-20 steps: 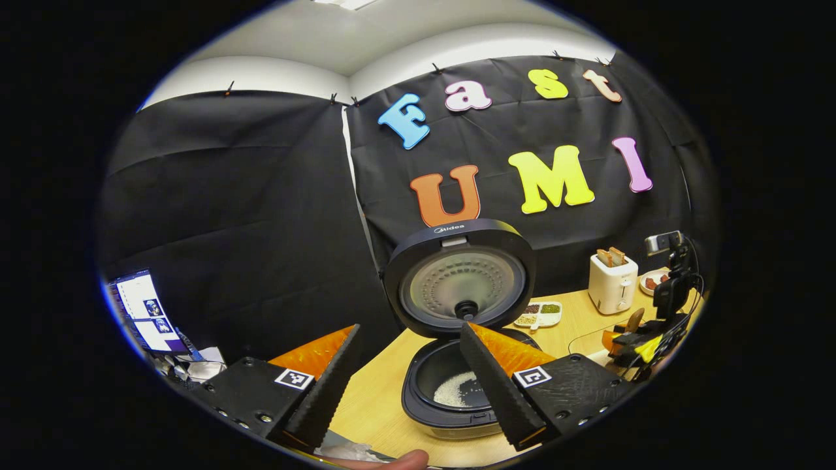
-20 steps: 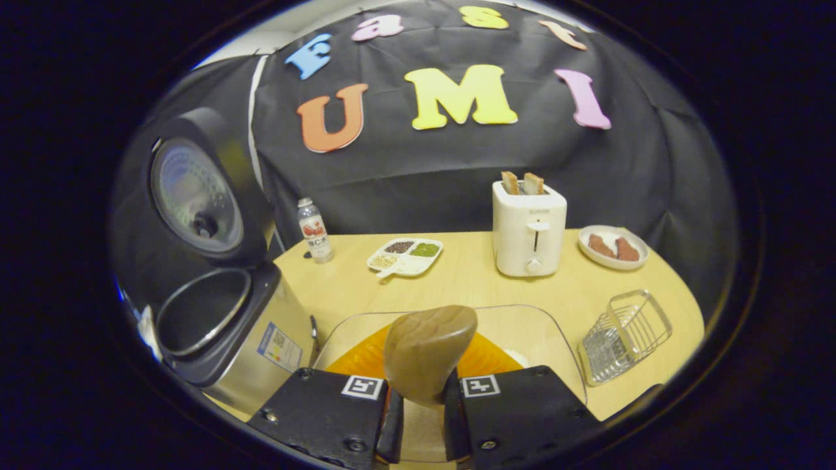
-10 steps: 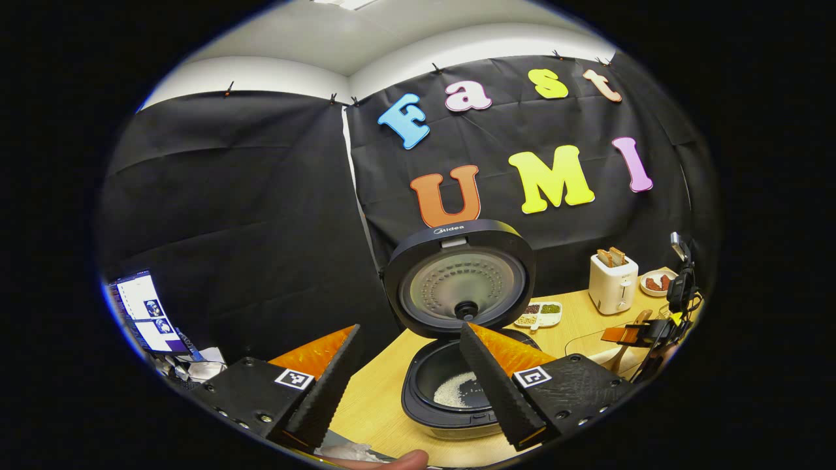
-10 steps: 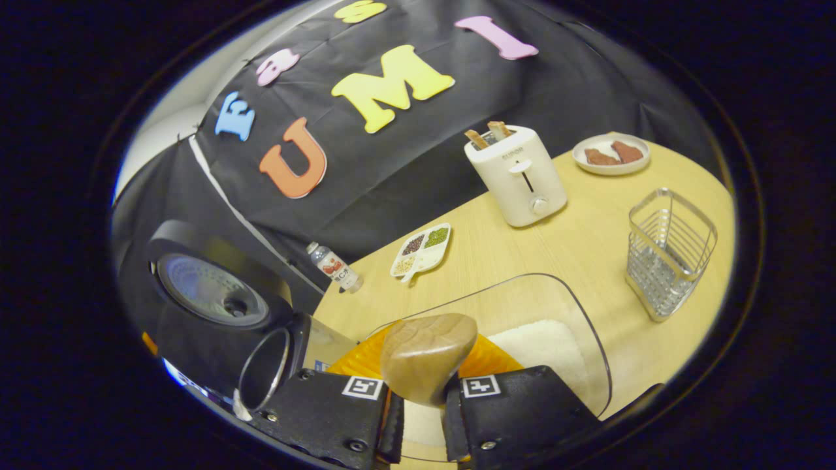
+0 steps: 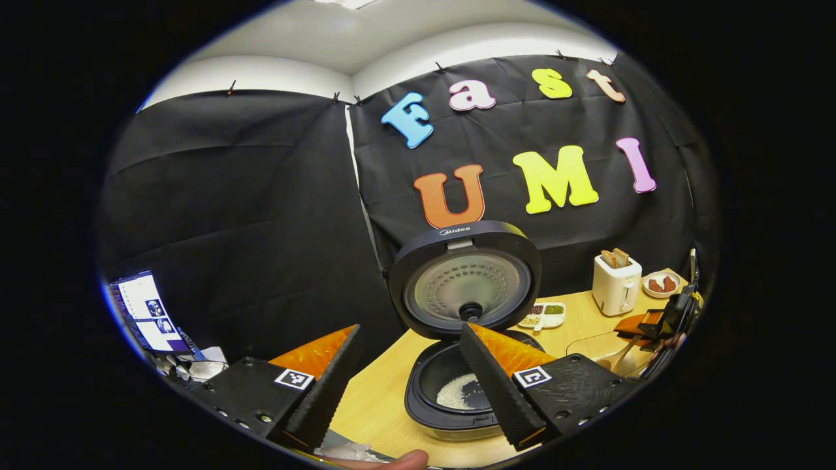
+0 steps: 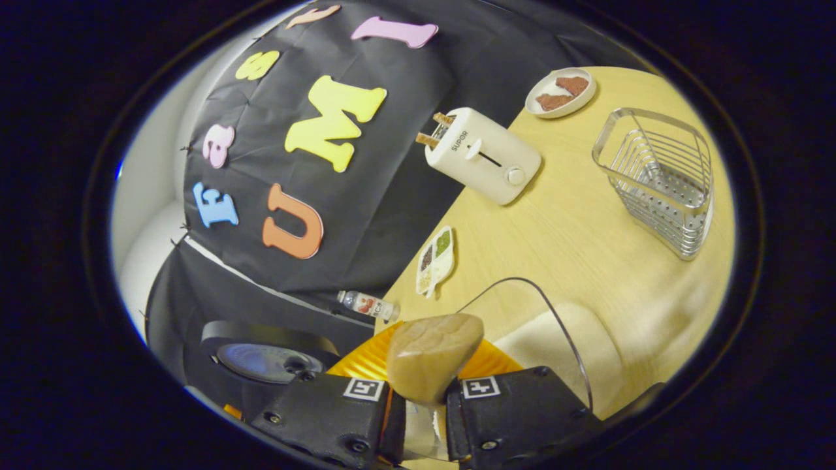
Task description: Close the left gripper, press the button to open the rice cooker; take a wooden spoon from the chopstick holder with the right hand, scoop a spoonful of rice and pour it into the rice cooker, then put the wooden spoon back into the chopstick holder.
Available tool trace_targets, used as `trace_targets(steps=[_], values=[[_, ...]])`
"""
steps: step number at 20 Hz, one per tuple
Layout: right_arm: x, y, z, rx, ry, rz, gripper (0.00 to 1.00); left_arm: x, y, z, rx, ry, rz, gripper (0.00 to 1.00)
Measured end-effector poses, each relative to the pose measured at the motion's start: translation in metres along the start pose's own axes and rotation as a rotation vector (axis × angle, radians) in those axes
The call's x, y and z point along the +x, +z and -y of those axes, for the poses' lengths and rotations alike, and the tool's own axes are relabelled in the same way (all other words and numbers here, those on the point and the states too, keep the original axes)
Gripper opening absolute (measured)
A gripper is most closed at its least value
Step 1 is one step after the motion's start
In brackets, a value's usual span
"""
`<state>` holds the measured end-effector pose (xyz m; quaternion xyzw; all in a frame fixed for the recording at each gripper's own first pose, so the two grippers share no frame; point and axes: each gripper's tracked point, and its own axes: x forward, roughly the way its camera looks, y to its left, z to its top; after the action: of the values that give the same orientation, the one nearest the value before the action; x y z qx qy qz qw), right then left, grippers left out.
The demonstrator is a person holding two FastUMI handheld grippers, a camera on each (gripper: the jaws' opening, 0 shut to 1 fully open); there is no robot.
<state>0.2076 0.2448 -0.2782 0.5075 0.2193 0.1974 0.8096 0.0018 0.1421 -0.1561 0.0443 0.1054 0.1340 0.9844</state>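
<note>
The right hand-held gripper (image 6: 421,418) is clamped on the wooden spoon (image 6: 432,356), both fingers pressing the handle, the bowl standing up just ahead of them. Over the last second this gripper has rolled hard — the worktop (image 6: 575,228), level a moment ago, now runs steeply across the right gripper view, and the clear rice container (image 6: 562,339) with its white rice lies directly under and beyond the spoon. That roll reads as the wrist turning the spoon into the rice for another scoop, though whether the bowl has touched the grains is hidden.

The wire chopstick holder (image 6: 659,176) stands well apart on the far side of the worktop, beyond the toaster (image 6: 483,156).

The left hand-held gripper (image 5: 408,385) has barely shifted; its fingers are spread wide, gripping nothing, and hover near the rice cooker (image 5: 467,391). The lid (image 5: 467,277) is up and a patch of rice already lies in the pot — so the button step is done, and at least some rice has gone in. In the left gripper view the right gripper has dropped lower and farther toward the edge.
</note>
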Motion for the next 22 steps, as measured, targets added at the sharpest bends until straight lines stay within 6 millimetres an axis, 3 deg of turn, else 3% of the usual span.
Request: trace_targets(steps=[6, 10, 13, 18, 22], values=[[-0.007, 0.026, -0.015, 0.270, 0.094, 0.037, 0.29, 0.001, 0.005, 0.001, -0.005, -0.006, 0.009, 0.96], [-0.013, 0.038, -0.029, 0.288, 0.112, 0.059, 0.29, 0.002, 0.008, -0.003, -0.002, -0.001, 0.016, 0.95], [-0.018, 0.044, -0.052, 0.278, 0.129, 0.060, 0.29, 0.002, 0.007, -0.008, -0.002, 0.005, 0.017, 0.95], [-0.022, 0.045, -0.113, 0.265, 0.152, 0.056, 0.29, -0.002, 0.004, -0.021, -0.024, 0.027, 0.012, 0.95], [-0.007, 0.013, -0.157, 0.255, 0.164, 0.007, 0.29, -0.006, -0.002, -0.038, -0.036, 0.058, 0.003, 0.95]])
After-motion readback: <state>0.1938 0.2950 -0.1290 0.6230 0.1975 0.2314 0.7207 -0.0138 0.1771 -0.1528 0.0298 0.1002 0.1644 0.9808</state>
